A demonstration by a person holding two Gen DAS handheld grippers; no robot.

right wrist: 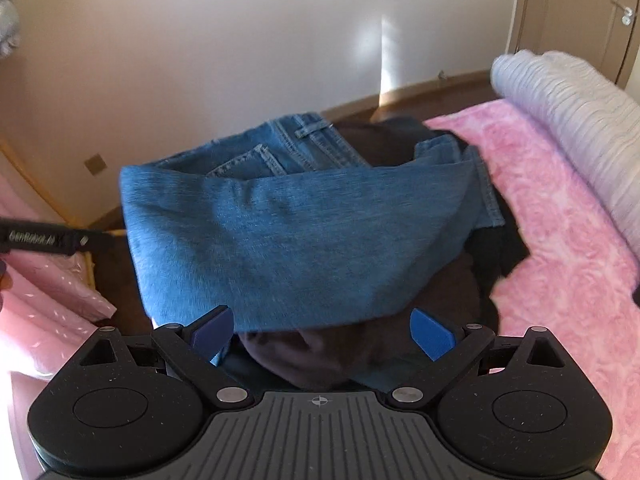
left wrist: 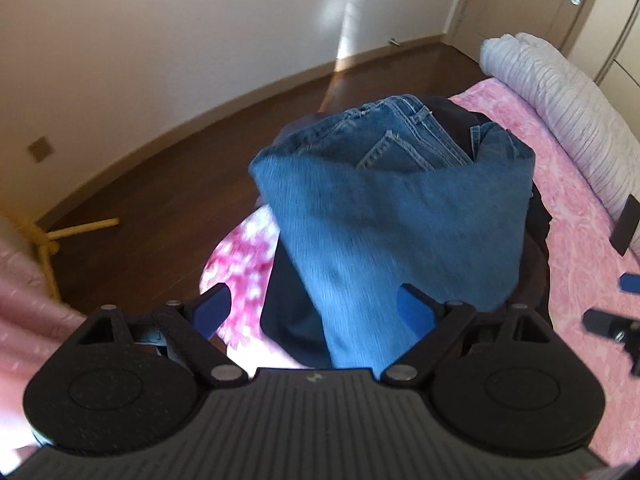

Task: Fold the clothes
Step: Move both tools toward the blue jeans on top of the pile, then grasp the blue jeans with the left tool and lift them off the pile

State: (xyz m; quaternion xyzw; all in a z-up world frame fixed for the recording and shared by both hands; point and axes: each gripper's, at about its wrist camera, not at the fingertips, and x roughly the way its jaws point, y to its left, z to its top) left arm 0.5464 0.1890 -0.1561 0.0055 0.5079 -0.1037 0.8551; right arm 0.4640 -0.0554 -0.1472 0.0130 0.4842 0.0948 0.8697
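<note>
Folded jeans point(right wrist: 296, 240) on pink bedspread point(right wrist: 560, 280); jaws spread

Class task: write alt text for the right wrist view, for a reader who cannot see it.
Folded blue jeans lie on dark clothing at the edge of a pink bedspread, directly ahead of the open right gripper. A rolled grey blanket lies at right; a wall and wooden floor are beyond.

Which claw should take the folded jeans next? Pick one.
Right, probably. The right claw is open with the jeans edge lying squarely between its fingers; the left claw, also open, meets them off-centre.
</note>
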